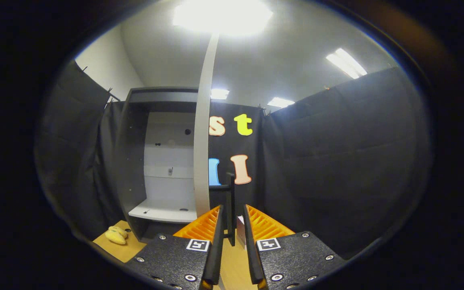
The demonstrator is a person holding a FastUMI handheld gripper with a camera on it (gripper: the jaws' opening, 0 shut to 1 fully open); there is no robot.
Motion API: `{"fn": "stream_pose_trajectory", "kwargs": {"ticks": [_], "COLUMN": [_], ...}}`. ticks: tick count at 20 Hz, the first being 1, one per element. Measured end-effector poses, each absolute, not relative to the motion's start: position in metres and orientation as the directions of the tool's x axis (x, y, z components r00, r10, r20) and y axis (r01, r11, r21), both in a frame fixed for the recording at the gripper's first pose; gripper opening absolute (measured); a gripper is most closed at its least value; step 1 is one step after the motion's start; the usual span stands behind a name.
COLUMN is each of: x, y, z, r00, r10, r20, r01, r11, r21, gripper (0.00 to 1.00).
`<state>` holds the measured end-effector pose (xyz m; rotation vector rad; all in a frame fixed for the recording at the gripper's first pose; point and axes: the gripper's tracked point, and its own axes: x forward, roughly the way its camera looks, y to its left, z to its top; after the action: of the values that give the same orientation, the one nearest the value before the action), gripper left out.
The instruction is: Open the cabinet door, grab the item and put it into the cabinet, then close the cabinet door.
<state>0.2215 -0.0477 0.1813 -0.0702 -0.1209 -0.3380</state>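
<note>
Here the cabinet door point(202, 133) stands swung open, edge-on just ahead of the tongs point(232, 215).
The tongs sit narrow around its black bar handle point(230, 205), contact unclear. The yellow soft toy point(116, 235) lies on the worktop point(121, 247) left of the open cabinet point(135, 161), whose shelf point(163, 211) is bare.

Cabinet: the tall open grey cabinet point(151, 161) is standing left of centre.
Door: its white door point(203, 133) is standing edge-on, centre frame.
Handle: the slim black bar handle point(230, 201) is sitting between the gripper point(232, 215) fingers.
Toy: the small yellow plush toy point(116, 235) is lying lower left on the tan wooden table point(113, 247).
</note>
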Motion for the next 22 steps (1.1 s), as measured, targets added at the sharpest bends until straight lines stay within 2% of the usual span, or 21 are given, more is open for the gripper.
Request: {"fn": "stream_pose_trajectory", "kwargs": {"ticks": [2,3,4,5,6,10,17,22], "x": [0.218,0.217,0.215,0.214,0.214,0.220,0.259,0.278], "y": [-0.050,-0.039,-0.028,-0.021,-0.017,0.017,0.103,0.151], "z": [0.194,0.197,0.198,0.199,0.200,0.185,0.131,0.063], "r00": [0.914,0.924,0.930,0.933,0.935,0.950,0.979,0.996], "r10": [-0.360,-0.329,-0.307,-0.289,-0.276,-0.220,-0.092,-0.011], "r20": [0.185,0.194,0.201,0.213,0.223,0.222,0.182,0.090], "r01": [0.364,0.327,0.299,0.279,0.269,0.223,0.091,0.011], "r11": [0.931,0.944,0.952,0.957,0.961,0.975,0.996,1.000], "r21": [0.011,0.043,0.070,0.076,0.064,0.014,0.015,0.004], "gripper": [0.32,0.32,0.47,0.54,0.66,0.93,0.93,0.93]}}
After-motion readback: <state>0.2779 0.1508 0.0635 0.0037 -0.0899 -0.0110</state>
